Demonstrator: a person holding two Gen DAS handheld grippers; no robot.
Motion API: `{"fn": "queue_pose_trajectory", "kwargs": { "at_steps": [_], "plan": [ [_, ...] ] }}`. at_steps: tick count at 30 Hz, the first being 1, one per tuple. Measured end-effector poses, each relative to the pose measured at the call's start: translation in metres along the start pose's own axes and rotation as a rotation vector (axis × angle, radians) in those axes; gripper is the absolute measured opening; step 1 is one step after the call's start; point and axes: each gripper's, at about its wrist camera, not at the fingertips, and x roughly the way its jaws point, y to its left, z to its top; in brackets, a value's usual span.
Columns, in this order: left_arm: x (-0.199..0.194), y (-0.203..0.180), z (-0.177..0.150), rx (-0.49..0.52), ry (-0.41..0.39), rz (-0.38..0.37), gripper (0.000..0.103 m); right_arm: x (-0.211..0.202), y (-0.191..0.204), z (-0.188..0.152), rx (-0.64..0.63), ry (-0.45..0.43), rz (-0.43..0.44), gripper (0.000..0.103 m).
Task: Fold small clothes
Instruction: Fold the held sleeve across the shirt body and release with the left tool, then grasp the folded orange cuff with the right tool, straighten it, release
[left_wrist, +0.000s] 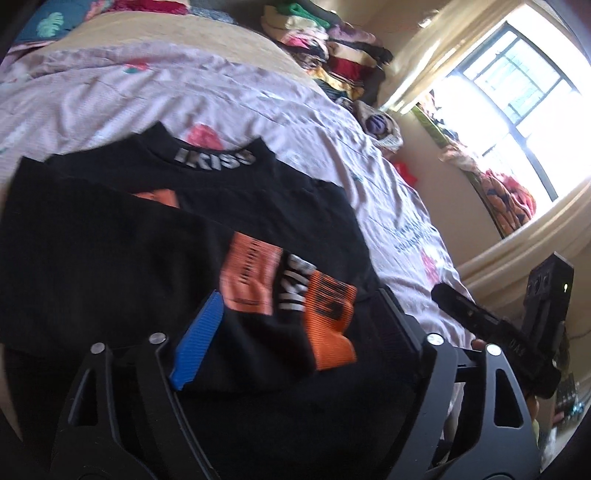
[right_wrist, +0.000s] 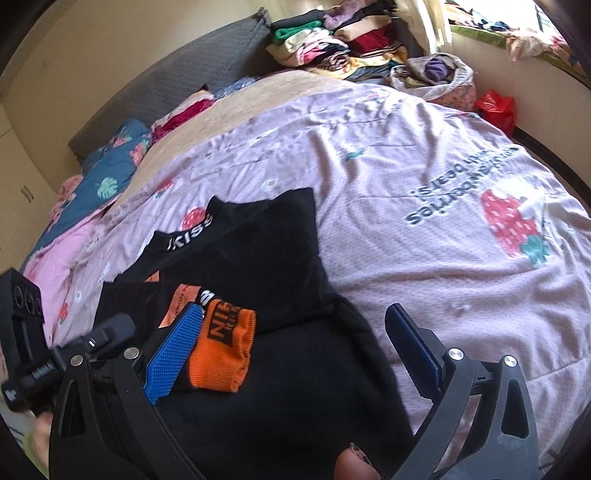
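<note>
The black garment (right_wrist: 236, 266) lies on the near left part of the bed, partly folded, its collar band with pale lettering (left_wrist: 216, 159) pointing away from the grippers. An orange cuff (right_wrist: 223, 350) lies folded across the top of the dark cloth.

The left gripper (left_wrist: 295, 317) hangs over the near edge of the garment with its jaws spread wide; the blue pad (left_wrist: 199, 339) stands beside the orange cuff, and black cloth with the cuff lies between the fingers without being pinched. The right gripper (right_wrist: 291, 350) likewise stands with jaws apart: its left blue pad (right_wrist: 171, 354) sits just beside the cuff, its right pad (right_wrist: 417, 350) over the garment's right edge where it meets the bedcover. Neither pad presses on cloth. A fingertip (right_wrist: 349, 463) shows at the bottom of the right wrist view.

To the right of the garment the pink bedcover (right_wrist: 406, 258), printed with strawberries and lettering, is bare and wrinkled, giving wide free room. Beyond the collar the cover is also bare up to a beige blanket (right_wrist: 295, 88).

At the far end, stacked folded clothes (right_wrist: 332, 40) lie against the wall, with a bundle in a pale bag (right_wrist: 436, 74) and a red bag (right_wrist: 496, 107) near the far right edge. Pillows and blue floral bedding (right_wrist: 107, 181) lie at the left. A bright window (left_wrist: 517, 110) stands on the right wall, its sill carrying loose cloth.
</note>
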Motion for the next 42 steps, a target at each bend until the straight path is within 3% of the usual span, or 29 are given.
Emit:
{"fn": "queue_pose_trajectory", "kwargs": {
  "at_steps": [3, 5, 10, 12, 13, 15, 16, 17, 18, 22, 29, 36, 42],
  "plan": [
    [-0.018, 0.021, 0.010, -0.025, -0.051, 0.098, 0.080, 0.019, 0.017, -0.001, -0.057, 0.038, 0.028, 0.097],
    [-0.030, 0.034, 0.014, -0.036, -0.088, 0.162, 0.080, 0.034, 0.031, -0.002, -0.102, 0.071, 0.058, 0.082],
    [-0.062, 0.076, 0.022, -0.094, -0.166, 0.302, 0.080, 0.063, 0.054, -0.008, -0.176, 0.126, 0.092, 0.073],
    [-0.073, 0.092, 0.022, -0.118, -0.188, 0.342, 0.080, 0.075, 0.056, -0.012, -0.183, 0.152, 0.089, 0.064],
    [-0.078, 0.099, 0.022, -0.129, -0.195, 0.353, 0.080, 0.080, 0.056, -0.015, -0.185, 0.164, 0.091, 0.051],
    [-0.087, 0.114, 0.022, -0.160, -0.211, 0.375, 0.080, 0.081, 0.059, -0.018, -0.203, 0.152, 0.087, 0.041],
    [-0.090, 0.120, 0.021, -0.172, -0.216, 0.382, 0.080, 0.080, 0.060, -0.019, -0.211, 0.143, 0.100, 0.022],
    [-0.093, 0.126, 0.021, -0.185, -0.219, 0.388, 0.080, 0.077, 0.062, -0.019, -0.224, 0.136, 0.128, 0.011],
    [-0.094, 0.132, 0.019, -0.201, -0.222, 0.391, 0.080, 0.073, 0.066, -0.017, -0.242, 0.122, 0.139, 0.008],
    [-0.093, 0.146, 0.018, -0.244, -0.222, 0.381, 0.080, 0.051, 0.084, -0.002, -0.319, 0.036, 0.168, 0.007],
    [-0.070, 0.146, 0.016, -0.259, -0.187, 0.339, 0.080, 0.012, 0.111, 0.055, -0.426, -0.108, 0.181, 0.007],
    [-0.047, 0.156, 0.012, -0.268, -0.129, 0.385, 0.079, 0.045, 0.087, 0.048, -0.395, -0.018, 0.080, 0.007],
    [-0.048, 0.159, 0.010, -0.243, -0.123, 0.414, 0.058, 0.064, 0.078, 0.033, -0.370, 0.017, 0.007, 0.007]
  ]
}}
